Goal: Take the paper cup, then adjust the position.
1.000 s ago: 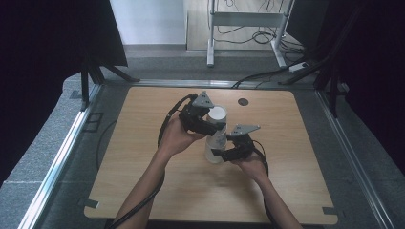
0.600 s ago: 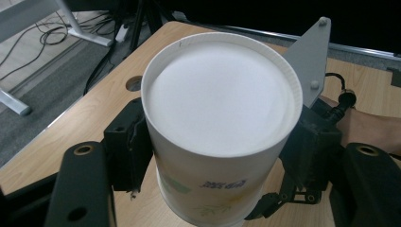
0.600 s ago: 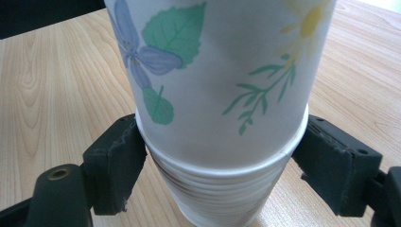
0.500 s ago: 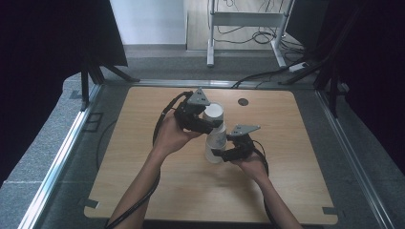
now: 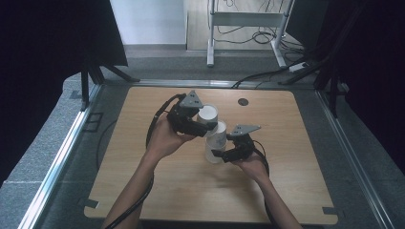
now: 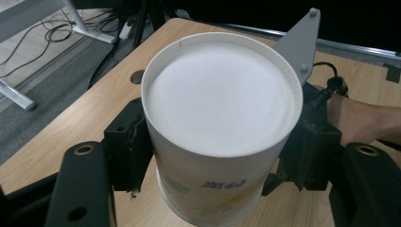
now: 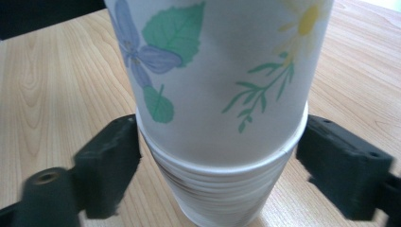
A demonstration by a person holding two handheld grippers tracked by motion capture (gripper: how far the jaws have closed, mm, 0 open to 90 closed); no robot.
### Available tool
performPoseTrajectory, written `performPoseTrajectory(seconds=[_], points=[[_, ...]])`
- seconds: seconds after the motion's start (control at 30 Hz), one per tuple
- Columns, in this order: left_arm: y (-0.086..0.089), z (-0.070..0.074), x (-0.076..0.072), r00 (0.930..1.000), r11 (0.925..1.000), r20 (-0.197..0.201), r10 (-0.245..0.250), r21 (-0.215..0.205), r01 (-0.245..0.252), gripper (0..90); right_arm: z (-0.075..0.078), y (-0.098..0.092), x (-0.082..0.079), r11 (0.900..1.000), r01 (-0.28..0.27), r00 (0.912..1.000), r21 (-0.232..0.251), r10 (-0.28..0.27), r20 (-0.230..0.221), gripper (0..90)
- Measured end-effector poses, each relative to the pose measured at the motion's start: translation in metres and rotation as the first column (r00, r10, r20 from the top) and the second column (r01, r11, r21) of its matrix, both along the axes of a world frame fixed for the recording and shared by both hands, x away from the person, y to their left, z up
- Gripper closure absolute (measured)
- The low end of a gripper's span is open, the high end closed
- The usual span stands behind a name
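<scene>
High view showed both hands meeting over the middle of the wooden counter [image 5: 143, 191], where a stack of paper cups [image 5: 213, 151] stood upside down and tilted. The left gripper [image 5: 197, 125] was clenched on the top cup [image 5: 208, 115], its jaws pressed against opposite walls just under the closed white bottom. The right gripper [image 5: 224, 153] bracketed the stack lower down, at the rim of the flowered outer cup; whether its jaws actually bit or merely touched, I could not tell.

The step in hand looked like pulling one cup off the nest. Done well, the right gripper should hold the lower rims firm without crushing them, while the left draws straight along the stack's axis, perhaps with a slight twist, since paper cups tend to stick together.

Hard to judge: how many cups were nested, whether the stack's mouth rested on the counter, and the right gripper view's lower rims, which were blurred.
</scene>
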State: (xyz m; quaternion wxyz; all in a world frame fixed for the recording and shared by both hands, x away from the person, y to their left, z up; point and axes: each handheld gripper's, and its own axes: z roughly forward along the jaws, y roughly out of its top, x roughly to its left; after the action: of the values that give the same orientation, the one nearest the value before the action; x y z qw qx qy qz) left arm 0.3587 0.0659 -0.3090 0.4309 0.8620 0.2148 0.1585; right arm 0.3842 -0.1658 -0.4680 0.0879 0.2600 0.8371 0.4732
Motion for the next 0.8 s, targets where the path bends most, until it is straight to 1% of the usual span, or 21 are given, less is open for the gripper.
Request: performPoseTrajectory(seconds=[0.07, 0.13, 0.2, 0.23, 0.27, 0.43, 0.63, 0.7, 0.73, 0.8], points=[[0.001, -0.002, -0.002, 1.0, 1.0, -0.001, -0.001, 0.002, 0.001, 33.0, 0.0, -0.001, 0.0, 1.0, 0.002, 1.0, 0.008, -0.002, 0.007, 11.0], [0.002, -0.004, -0.004, 1.0, 1.0, -0.006, -0.002, 0.002, 0.002, 33.0, 0.001, -0.002, -0.001, 1.0, 0.015, 0.9998, 0.009, -0.015, 0.013, 6.1], [0.004, -0.006, -0.005, 1.0, 0.9999, -0.005, -0.007, 0.007, 0.007, 32.9, 0.002, -0.004, -0.002, 1.0, 0.022, 0.9996, 0.009, -0.022, 0.017, 4.0], [0.004, -0.007, -0.006, 0.9999, 1.0, -0.01, -0.003, 0.006, 0.004, 33.0, 0.002, -0.005, -0.003, 1.0, 0.021, 0.9997, 0.008, -0.021, 0.015, 3.8], [0.005, -0.009, -0.007, 0.9999, 1.0, -0.014, -0.003, 0.005, 0.003, 33.0, 0.003, -0.005, -0.004, 1.0, 0.022, 0.9995, 0.005, -0.022, 0.022, 3.3], [0.01, -0.014, -0.012, 0.9998, 1.0, -0.02, 0.0, -0.001, 0.0, 32.9, 0.009, -0.01, -0.01, 1.0, 0.018, 0.9991, 0.0, -0.018, 0.037, 2.7], [0.014, -0.017, -0.021, 0.9997, 1.0, -0.023, -0.004, -0.004, 0.004, 33.2, 0.01, -0.016, -0.019, 1.0, 0.015, 0.9994, -0.007, -0.015, 0.03, 2.6], [0.015, -0.017, -0.024, 0.9998, 1.0, -0.018, -0.001, -0.006, 0.001, 33.4, 0.009, -0.018, -0.022, 1.0, 0.014, 0.9996, -0.008, -0.014, 0.026, 2.7], [0.016, -0.018, -0.025, 0.9998, 0.9999, -0.018, -0.001, -0.014, 0.001, 33.5, 0.008, -0.018, -0.023, 1.0, 0.013, 0.9996, -0.009, -0.013, 0.023, 2.8], [0.016, -0.019, -0.027, 0.9998, 0.9999, -0.022, -0.002, -0.017, 0.002, 33.5, 0.007, -0.019, -0.025, 1.0, 0.013, 0.9997, -0.014, -0.013, 0.022, 3.0]])
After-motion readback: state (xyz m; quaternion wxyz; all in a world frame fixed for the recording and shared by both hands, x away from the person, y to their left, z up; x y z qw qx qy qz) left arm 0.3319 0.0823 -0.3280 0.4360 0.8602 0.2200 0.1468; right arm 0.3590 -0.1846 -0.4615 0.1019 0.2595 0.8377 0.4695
